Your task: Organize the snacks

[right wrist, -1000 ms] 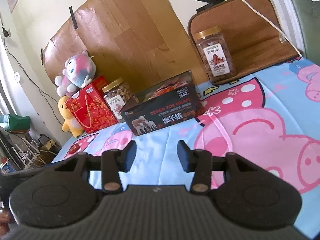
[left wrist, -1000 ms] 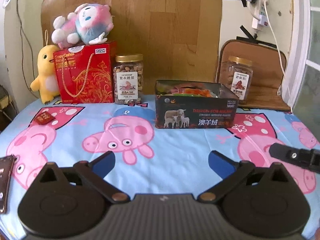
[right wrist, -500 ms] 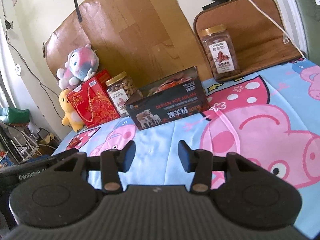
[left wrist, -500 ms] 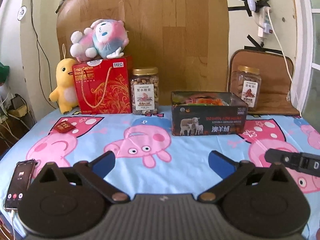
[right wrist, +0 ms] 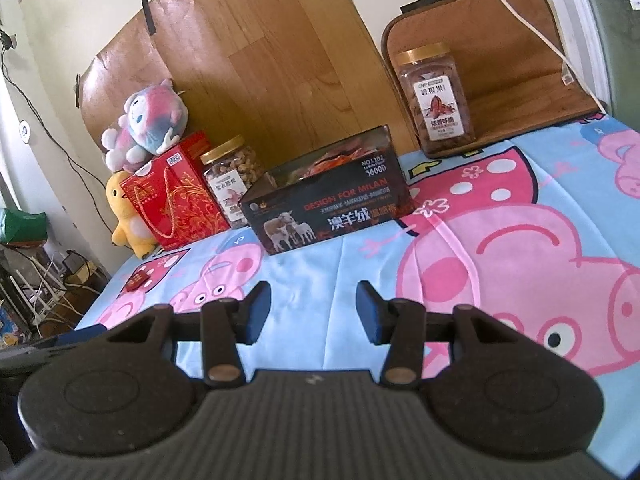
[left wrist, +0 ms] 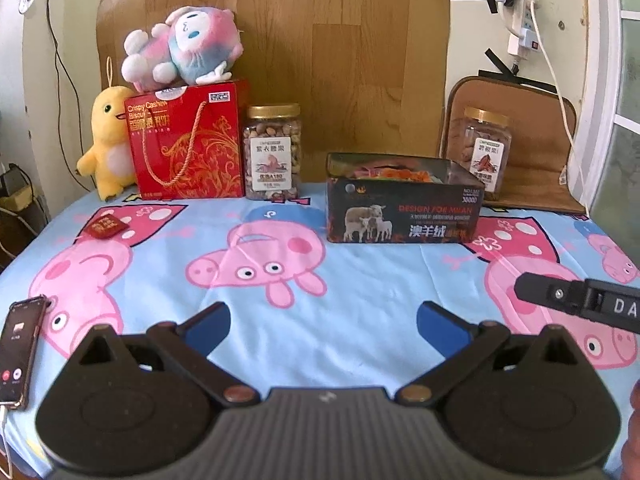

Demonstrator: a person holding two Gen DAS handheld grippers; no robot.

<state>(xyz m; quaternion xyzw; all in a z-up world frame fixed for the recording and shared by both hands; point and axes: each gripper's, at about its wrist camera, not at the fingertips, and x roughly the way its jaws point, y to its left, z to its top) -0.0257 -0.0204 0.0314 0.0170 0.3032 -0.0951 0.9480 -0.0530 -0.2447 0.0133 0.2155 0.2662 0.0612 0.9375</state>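
Left gripper [left wrist: 322, 322] nearest, jaws spread wide, nothing between them, hovering over the pig-print cloth [left wrist: 360, 292]. Right gripper [right wrist: 313, 307] jaws apart too, narrower gap, empty; its finger shows at the right edge of the left view. Phone [left wrist: 18, 350] lies at the cloth's near left edge, screen lit. Small red packet [left wrist: 105, 227] sits mid-left on the cloth. Further back, centre: open dark box [left wrist: 404, 218] with orange snack packs [left wrist: 394, 172] inside. Back row against the wall: yellow duck plush [left wrist: 106, 140], red gift bag [left wrist: 186, 140] with a pink-blue plush [left wrist: 182, 50] on top, nut jar [left wrist: 273, 152] just right of the bag, second jar [left wrist: 482, 148] behind the box's right corner.
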